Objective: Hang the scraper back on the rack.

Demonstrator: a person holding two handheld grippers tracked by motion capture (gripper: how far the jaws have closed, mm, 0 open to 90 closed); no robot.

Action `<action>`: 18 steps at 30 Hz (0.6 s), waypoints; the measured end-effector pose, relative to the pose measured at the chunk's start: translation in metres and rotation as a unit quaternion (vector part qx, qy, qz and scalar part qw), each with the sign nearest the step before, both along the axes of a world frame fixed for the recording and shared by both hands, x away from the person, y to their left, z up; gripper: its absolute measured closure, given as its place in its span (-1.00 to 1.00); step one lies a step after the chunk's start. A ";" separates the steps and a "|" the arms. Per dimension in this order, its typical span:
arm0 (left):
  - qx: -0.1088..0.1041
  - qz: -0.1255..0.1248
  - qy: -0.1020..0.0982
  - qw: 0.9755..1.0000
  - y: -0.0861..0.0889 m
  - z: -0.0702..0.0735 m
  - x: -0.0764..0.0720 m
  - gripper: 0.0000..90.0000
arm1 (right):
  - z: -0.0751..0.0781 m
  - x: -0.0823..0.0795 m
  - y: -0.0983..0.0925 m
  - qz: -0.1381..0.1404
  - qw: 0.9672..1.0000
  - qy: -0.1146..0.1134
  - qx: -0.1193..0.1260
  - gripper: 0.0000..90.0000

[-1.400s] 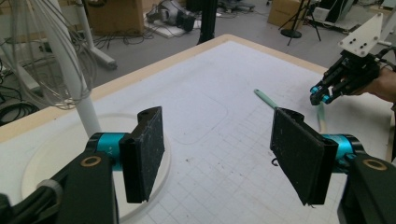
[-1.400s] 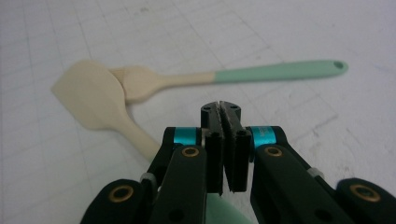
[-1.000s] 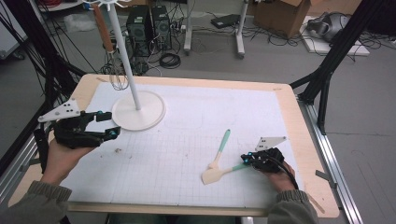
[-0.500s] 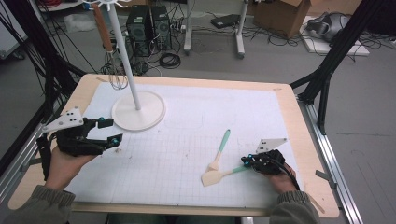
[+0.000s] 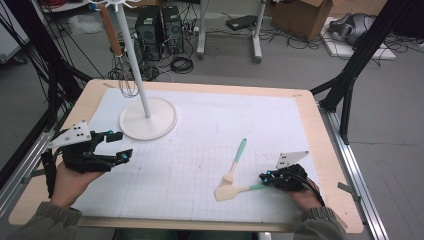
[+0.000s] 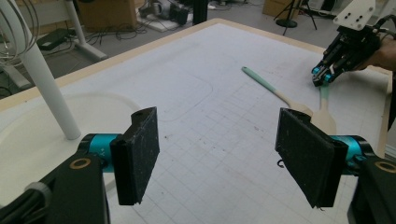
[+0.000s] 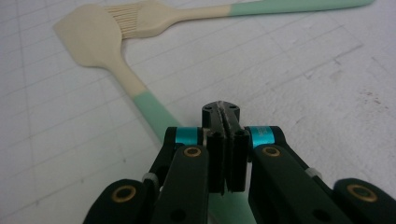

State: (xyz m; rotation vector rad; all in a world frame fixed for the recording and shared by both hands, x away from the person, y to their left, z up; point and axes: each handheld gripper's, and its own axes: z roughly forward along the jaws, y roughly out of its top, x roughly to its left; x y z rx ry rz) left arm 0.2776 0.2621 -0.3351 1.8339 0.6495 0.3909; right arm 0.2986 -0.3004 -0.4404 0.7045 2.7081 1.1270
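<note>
So the right gripper sits at the near right of the tabletop, its fingers pressed together. Its tip is down at the mint handle end of the spatula, but whether the handle is actually pinched I can't tell: in the right gripper view the handle runs under the closed fingers and the contact spot is hidden by the gripper body.

The spatula lies flat on the white grid mat, cream blade pointing left. A pastry brush with the same cream and mint colours lies just beside it, bristle end touching or overlapping the spatula blade and handle angling away to the far right.

The left gripper hovers at the near left, well apart from both utensils, fingers wide apart with nothing between them. Just beyond it is a white stand with a round base and a tall pole, and a wire whisk with a brown handle hangs from its top.

The right gripper view gives the brush bristles up close, which the high view blurs. The left gripper view looks across the mat at the other gripper down on the handle.
</note>
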 end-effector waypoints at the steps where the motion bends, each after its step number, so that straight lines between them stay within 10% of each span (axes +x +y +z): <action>1: 0.000 0.000 -0.001 1.000 0.000 0.000 -0.001 -0.32 | 0.000 -0.001 0.000 0.003 1.000 0.004 0.000 0.99; 18: 0.004 -0.009 -0.003 1.000 -0.005 -0.010 -0.007 -0.32 | 0.001 -0.018 -0.002 0.049 0.999 0.001 -0.001 0.86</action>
